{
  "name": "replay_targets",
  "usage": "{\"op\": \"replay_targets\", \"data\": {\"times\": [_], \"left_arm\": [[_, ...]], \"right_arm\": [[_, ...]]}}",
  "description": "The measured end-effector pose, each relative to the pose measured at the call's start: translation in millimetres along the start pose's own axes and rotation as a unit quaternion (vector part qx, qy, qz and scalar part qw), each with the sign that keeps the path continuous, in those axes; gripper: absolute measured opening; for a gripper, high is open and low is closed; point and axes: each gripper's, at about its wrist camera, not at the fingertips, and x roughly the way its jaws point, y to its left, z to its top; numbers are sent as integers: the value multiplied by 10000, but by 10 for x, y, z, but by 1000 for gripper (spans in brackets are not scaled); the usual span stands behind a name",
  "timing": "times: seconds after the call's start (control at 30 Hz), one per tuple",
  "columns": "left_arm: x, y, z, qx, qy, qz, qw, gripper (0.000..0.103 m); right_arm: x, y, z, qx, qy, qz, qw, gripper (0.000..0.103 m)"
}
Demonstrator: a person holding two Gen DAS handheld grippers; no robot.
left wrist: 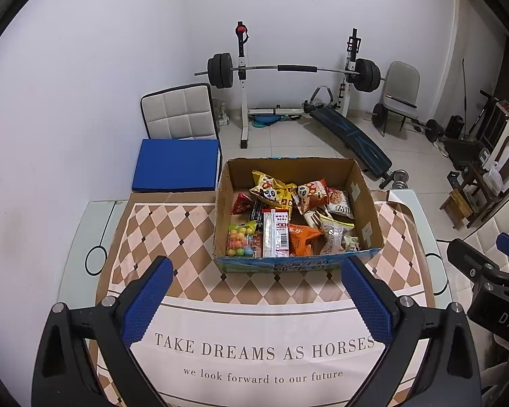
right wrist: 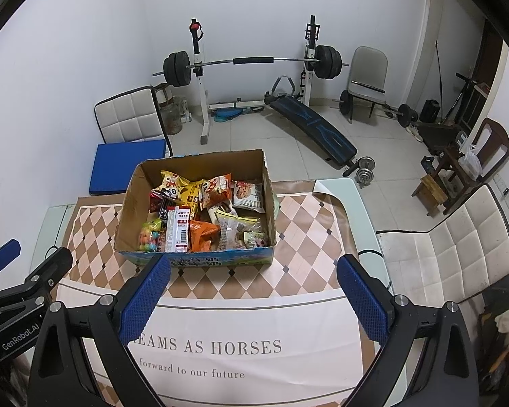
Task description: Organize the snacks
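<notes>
Left gripper and right gripper: ribbed blue pads, jaws wide, empty. Ahead, rectangular cardboard box of crinkly snack packets.

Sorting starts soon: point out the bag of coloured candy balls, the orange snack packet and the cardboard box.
bag of coloured candy balls (left wrist: 240, 241), left wrist view, its middle.
orange snack packet (left wrist: 302, 238), left wrist view, its front face.
cardboard box (right wrist: 129, 200), right wrist view, left wall.

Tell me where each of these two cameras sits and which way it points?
Left wrist: rides the left tongs, looks forward over the table at the snack box; own blue fingers show, right tongs at the right edge.
Right wrist: rides the right tongs, same direction; left tongs at the left edge.
Shared: box, tablecloth, barbell rack.
</notes>
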Motion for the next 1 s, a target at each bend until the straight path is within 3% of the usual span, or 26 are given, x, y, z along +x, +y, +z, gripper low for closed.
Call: {"op": "replay_targets", "data": {"times": [1.0], "left_arm": [[-59,4,64,35,-43,10,10000,102]], "right_arm": [[-44,-13,36,-25,9,31,10000,100]]}}
